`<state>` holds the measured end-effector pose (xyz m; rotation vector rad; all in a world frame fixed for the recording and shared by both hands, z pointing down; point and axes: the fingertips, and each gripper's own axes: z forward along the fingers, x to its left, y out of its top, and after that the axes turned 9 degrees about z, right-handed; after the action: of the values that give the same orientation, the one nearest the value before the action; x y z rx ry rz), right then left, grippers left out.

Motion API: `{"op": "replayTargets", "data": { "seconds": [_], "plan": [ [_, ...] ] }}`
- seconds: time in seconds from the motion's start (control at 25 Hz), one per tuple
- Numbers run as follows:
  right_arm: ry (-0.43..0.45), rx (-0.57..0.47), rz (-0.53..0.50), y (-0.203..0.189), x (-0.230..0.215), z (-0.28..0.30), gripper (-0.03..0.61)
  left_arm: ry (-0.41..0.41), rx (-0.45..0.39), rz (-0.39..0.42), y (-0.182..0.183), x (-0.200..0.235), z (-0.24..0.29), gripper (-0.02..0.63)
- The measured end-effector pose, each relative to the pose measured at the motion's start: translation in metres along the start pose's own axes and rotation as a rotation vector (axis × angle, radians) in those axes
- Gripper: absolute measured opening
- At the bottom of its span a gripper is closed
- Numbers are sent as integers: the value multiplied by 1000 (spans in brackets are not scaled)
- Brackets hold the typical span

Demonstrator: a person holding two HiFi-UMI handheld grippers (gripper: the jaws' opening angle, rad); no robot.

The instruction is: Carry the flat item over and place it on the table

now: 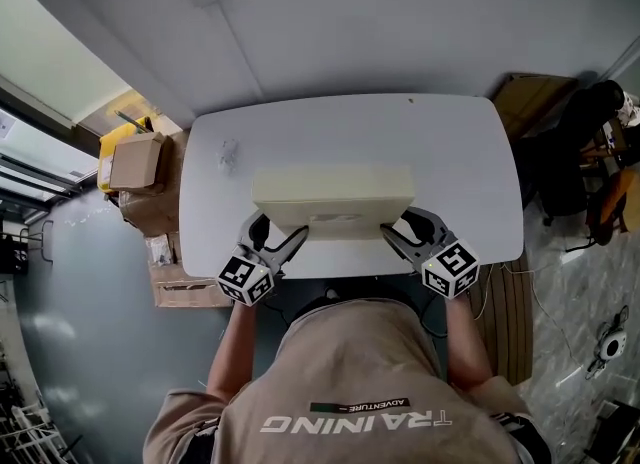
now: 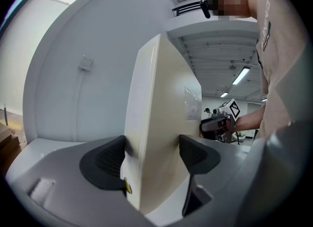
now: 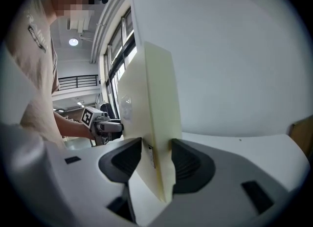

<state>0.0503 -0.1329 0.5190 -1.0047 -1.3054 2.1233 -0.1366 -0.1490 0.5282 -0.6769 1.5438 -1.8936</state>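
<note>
A flat cream-coloured box (image 1: 333,197) hangs over the near half of the white table (image 1: 350,132), held at both ends. My left gripper (image 1: 283,239) is shut on its left near corner, and in the left gripper view both black pads (image 2: 105,162) press the box (image 2: 156,123) from either side. My right gripper (image 1: 397,234) is shut on the right near corner; in the right gripper view the box (image 3: 151,118) stands edge-on between the pads (image 3: 188,165). Each gripper view shows the other gripper: the right gripper (image 2: 220,123) and the left gripper (image 3: 100,123).
Cardboard boxes (image 1: 135,162) and a yellow item are stacked on the floor left of the table. A dark chair (image 1: 575,152) and a wooden panel (image 1: 530,97) stand at the right. A small clear bit (image 1: 228,155) lies on the table's left part. The wall lies beyond the table.
</note>
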Motion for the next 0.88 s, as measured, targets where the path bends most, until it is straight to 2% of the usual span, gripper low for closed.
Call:
{"op": "replayTargets", "data": {
  "seconds": [0.32, 0.52, 0.88],
  "plan": [
    [42, -25, 32, 24, -55, 5, 196, 31, 31, 11, 13, 12, 51, 330],
    [57, 11, 17, 20, -75, 9, 196, 50, 59, 14, 15, 14, 68, 330],
    [90, 75, 61, 9, -103, 13, 196, 54, 132, -24, 0, 14, 91, 330]
  ]
}}
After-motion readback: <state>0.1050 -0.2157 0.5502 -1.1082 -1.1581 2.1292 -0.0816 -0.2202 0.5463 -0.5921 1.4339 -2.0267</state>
